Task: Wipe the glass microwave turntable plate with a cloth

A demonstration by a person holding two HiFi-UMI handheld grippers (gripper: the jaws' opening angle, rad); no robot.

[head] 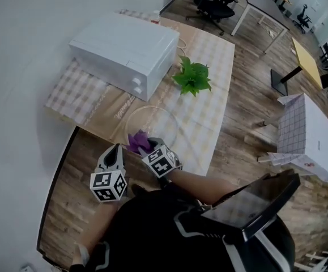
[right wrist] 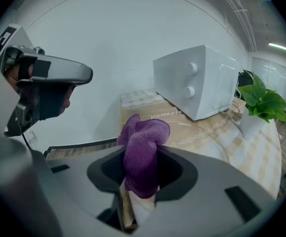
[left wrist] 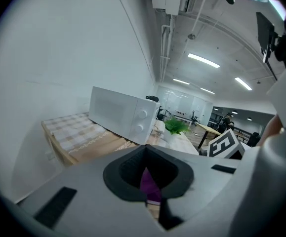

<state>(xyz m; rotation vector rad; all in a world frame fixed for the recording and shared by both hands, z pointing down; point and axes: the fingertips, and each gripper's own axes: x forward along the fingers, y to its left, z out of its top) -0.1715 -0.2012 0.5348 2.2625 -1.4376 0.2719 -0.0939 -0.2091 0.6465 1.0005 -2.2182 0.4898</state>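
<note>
— Requesting status of right claw (right wrist: pixel 140 158).
— Clamped on the purple cloth (right wrist: pixel 143 147). Gripped as a bunch between both jaws, with folds pushed up past the tips.
— Requesting cloth position relative to the glass turntable plate (head: pixel 154 119).
— Held at the plate's near rim, on the side closest to the person. Cannot confirm contact with the glass.
— Requesting plate position.
— Lying flat on the checked covering of the desk (head: pixel 90 103). Placed just in front of the white microwave (head: pixel 127 50) and near the potted plant (head: pixel 192 77), touching neither.
— Requesting status of left claw (left wrist: pixel 146 154).
— Narrowed to a slit, with a sliver of purple showing in the gap. Cannot confirm a grip on that sliver. Positioned just beside the right claw, at the left of the plate's near rim. Pointed towards the microwave front and its two knobs.
— Requesting height of left claw over the desk.
— Cannot tell from any view.
</note>
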